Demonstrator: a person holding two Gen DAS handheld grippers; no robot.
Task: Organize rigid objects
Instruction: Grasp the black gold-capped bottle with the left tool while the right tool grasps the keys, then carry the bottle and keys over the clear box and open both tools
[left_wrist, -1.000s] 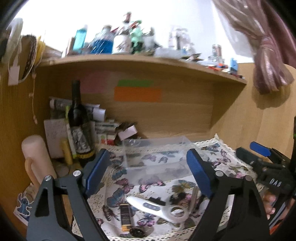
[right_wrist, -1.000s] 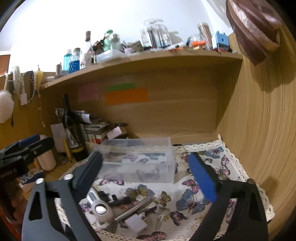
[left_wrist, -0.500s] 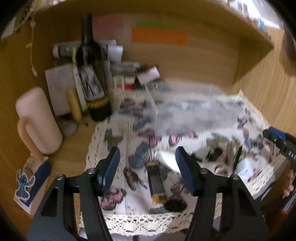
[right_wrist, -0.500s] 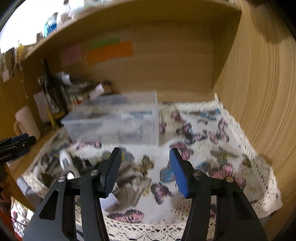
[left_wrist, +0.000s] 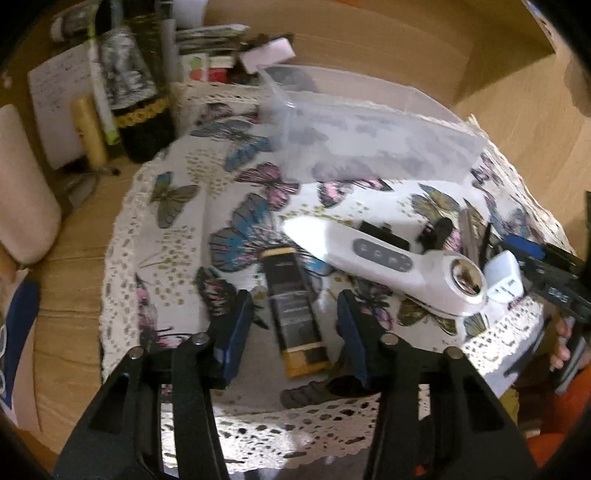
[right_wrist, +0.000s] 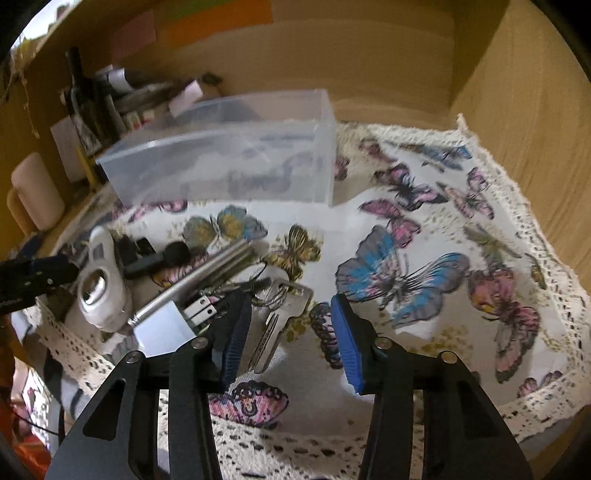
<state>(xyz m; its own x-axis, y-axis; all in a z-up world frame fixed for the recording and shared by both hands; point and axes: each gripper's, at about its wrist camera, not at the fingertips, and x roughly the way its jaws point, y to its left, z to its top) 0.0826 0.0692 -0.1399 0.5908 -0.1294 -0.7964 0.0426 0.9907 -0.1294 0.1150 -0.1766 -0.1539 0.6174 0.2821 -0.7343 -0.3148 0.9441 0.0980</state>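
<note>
A butterfly-print cloth (right_wrist: 424, 236) w/ lace edging is spread over the wooden desk, presumably as a work mat. A clear plastic bin (right_wrist: 229, 162) is set at the far side, open-topped, prob. the drop spot for the loose items. Nearer, a white handheld device (left_wrist: 384, 258) is laid across the cloth, w/ a white charger plug (left_wrist: 504, 275) just right of it and a metal tube (right_wrist: 199, 280) close by. A black-and-gold lighter-like case (left_wrist: 297, 314) is straddled by the left gripper (left_wrist: 293, 317), jaws approx. half open, nothing held, lined up for a grab. A key (right_wrist: 277, 325) is bracketed by the right gripper (right_wrist: 290, 325), jaws likewise part open, nothing gripped yet.
</note>
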